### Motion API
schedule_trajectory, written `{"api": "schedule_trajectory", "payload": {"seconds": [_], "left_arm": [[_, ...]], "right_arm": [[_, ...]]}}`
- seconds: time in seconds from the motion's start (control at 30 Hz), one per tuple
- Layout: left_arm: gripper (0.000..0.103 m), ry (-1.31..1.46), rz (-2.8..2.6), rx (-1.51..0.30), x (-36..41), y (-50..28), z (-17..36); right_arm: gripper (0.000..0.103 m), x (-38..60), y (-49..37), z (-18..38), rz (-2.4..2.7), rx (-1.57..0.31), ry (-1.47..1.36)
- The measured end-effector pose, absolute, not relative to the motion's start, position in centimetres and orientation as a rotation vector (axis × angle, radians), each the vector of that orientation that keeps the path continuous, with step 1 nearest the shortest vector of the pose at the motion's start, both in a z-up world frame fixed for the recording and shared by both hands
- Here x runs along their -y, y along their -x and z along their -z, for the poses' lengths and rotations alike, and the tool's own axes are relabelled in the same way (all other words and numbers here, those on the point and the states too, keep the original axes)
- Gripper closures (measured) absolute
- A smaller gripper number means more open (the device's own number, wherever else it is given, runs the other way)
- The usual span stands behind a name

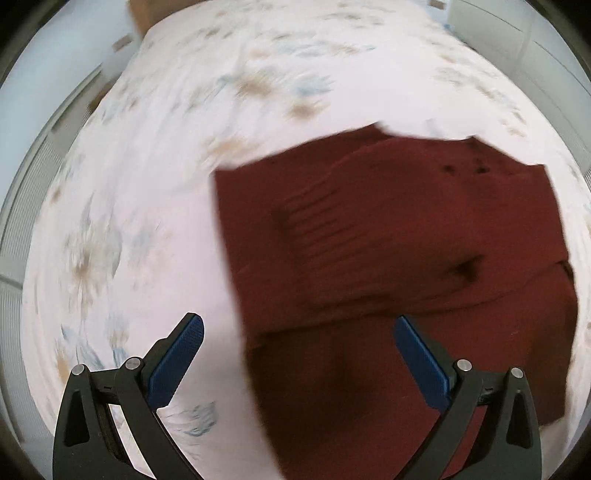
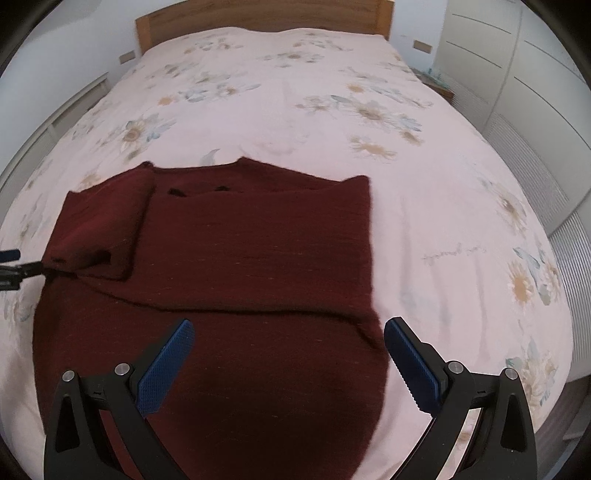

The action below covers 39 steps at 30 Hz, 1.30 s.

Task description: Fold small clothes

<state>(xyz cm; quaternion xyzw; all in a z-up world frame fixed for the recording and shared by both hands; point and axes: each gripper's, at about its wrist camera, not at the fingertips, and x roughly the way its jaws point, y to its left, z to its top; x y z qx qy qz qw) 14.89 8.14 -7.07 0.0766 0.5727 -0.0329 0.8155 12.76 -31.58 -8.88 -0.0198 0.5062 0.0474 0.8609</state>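
Note:
A dark red sweater [image 2: 240, 258] lies flat on the floral bedspread [image 2: 295, 110], neckline toward the headboard. One sleeve [image 2: 99, 225] is folded over its left side. My right gripper [image 2: 290, 326] hovers open above the sweater's lower body, and the sweater's right edge runs between its blue pads [image 2: 166, 365]. In the blurred left wrist view, my left gripper [image 1: 297, 328] is open wide over the sweater [image 1: 388, 240], whose left edge passes between the fingers. In the right wrist view the left gripper [image 2: 18, 261] shows at the far left, by the sleeve's cuff end. Nothing is held.
A wooden headboard [image 2: 258, 16] closes the far end of the bed. White wardrobe doors [image 2: 517, 74] and a ribbed panel [image 2: 576, 251] stand along the right side, with a small nightstand [image 2: 436, 83] in the corner. Bare bedspread extends beyond and right of the sweater.

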Motion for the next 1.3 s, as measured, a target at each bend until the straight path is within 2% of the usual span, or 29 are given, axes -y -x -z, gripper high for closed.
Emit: {"api": "schedule_trajectory", "payload": {"seconds": [0.17, 0.23, 0.3, 0.43, 0.63, 0.7, 0.73, 1.0, 1.3], "left_arm": [[0.003, -0.153, 0.018, -1.275, -11.3, -14.8, 10.7], [0.008, -0.143, 0.014, -1.291, -11.8, -15.0, 11.7], [0.019, -0.123, 0.018, -1.313, -11.7, -15.6, 12.8], [0.032, -0.097, 0.041, -1.316, -11.2, -16.7, 13.9], [0.066, -0.083, 0.113, -1.281, -10.2, -17.6, 13.8], [0.082, -0.085, 0.125, -1.278, -9.8, -17.8, 13.7], [0.086, -0.088, 0.126, -1.273, -9.7, -17.8, 13.6], [0.089, -0.047, 0.147, -1.288, -10.9, -17.9, 13.8], [0.089, -0.059, 0.139, -1.289, -11.5, -18.4, 14.4]], "right_arm": [[0.001, 29.5, -13.2, 9.5, -0.123, -1.077, 0.076], [0.001, 28.9, -13.3, 9.7, -0.127, -1.084, 0.091], [0.001, 28.1, -13.5, 10.1, -0.135, -1.094, 0.108], [0.001, 26.4, -14.2, 10.4, -0.159, -1.097, 0.137], [0.001, 22.4, -15.8, 9.5, -0.235, -1.058, 0.188], [0.001, 20.7, -16.4, 9.0, -0.270, -1.039, 0.206], [0.001, 19.7, -16.8, 8.7, -0.291, -1.030, 0.215], [0.001, 11.0, -19.8, 7.8, -0.450, -0.969, 0.300], [0.001, 3.9, -21.2, 12.9, -0.563, -1.051, 0.470]]}}
